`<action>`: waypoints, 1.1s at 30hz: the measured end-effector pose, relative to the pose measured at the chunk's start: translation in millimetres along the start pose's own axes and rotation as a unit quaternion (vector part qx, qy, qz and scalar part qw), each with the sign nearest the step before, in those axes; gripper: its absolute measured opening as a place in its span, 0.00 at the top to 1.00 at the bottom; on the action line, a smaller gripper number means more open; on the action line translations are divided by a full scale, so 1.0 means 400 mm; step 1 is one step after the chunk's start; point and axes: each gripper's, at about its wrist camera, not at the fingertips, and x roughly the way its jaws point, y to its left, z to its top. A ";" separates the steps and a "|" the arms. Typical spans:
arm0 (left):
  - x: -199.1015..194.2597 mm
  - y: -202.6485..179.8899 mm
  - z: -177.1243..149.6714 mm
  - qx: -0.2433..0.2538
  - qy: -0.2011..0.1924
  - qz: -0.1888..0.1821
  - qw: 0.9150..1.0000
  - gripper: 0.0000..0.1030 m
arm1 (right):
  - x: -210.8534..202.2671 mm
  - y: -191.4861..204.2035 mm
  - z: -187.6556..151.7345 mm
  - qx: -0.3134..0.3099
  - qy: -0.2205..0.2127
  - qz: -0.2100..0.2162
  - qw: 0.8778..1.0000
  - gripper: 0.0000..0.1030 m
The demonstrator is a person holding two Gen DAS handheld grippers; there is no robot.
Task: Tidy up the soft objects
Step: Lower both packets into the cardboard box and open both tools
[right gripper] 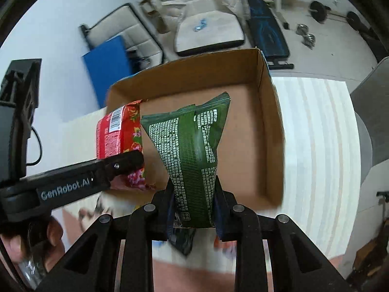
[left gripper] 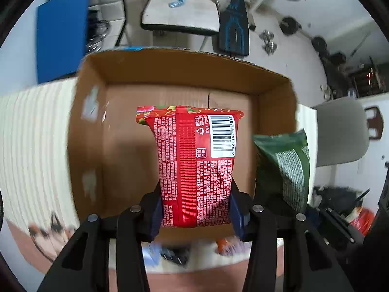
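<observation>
Centrally in the left wrist view, my left gripper (left gripper: 195,209) is clamped on the lower end of the red packet (left gripper: 194,163), barcode side toward the lens; the packet stands upright from the fingers and hangs over the open cardboard box (left gripper: 180,68). In the right wrist view, my right gripper (right gripper: 194,209) is likewise closed on the base of the green packet (right gripper: 192,150), which rises toward 12 o'clock above the same box. From the right camera the red packet sits at 9 o'clock of the green one, just beside it; whether they touch I cannot tell. The box floor shows bare brown board beyond both packets and rests on a pale striped cloth (right gripper: 316,133). A chair cushion (left gripper: 180,12) lies on the floor past the box, at 12 o'clock.

Judgement: the step in hand is lowering both packets into the box. Done well, I bring each down until it nears the floor, keep them side by side and inside the walls, and release only then, since soft pouches flop when dropped.
</observation>
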 end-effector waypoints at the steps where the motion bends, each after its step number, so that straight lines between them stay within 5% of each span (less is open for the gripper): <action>1: 0.025 0.002 0.031 -0.001 0.011 -0.002 1.000 0.58 | 0.036 0.000 0.035 0.007 0.003 -0.009 1.000 0.73; 8: 0.179 0.003 0.168 0.010 0.069 -0.017 0.997 0.58 | 0.227 -0.023 0.136 0.039 0.027 -0.050 0.998 0.73; 17: 0.234 -0.036 0.200 0.036 0.086 0.026 0.995 0.56 | 0.362 -0.036 0.211 0.049 0.041 -0.075 0.995 0.72; 19: 0.221 -0.042 0.198 0.042 0.082 0.035 0.995 0.46 | 0.361 -0.034 0.212 0.048 0.038 -0.078 0.995 0.70; 21: 0.202 -0.040 0.189 0.045 0.072 0.040 0.996 0.24 | 0.348 -0.030 0.208 0.042 0.037 -0.082 0.995 0.50; 22: 0.185 -0.041 0.182 0.047 0.064 0.038 0.996 0.21 | 0.342 -0.027 0.206 0.042 0.040 -0.085 0.995 0.32; 23: 0.179 -0.036 0.176 0.048 0.059 0.040 0.996 0.18 | 0.331 -0.024 0.205 0.041 0.039 -0.084 0.995 0.27; 28: 0.115 -0.021 0.126 0.051 0.028 0.071 0.996 0.03 | 0.279 0.007 0.193 0.014 0.033 -0.098 0.995 0.15; 33: 0.060 -0.007 0.079 0.054 -0.004 0.092 0.994 0.02 | 0.234 0.033 0.142 -0.010 0.033 -0.115 0.993 0.01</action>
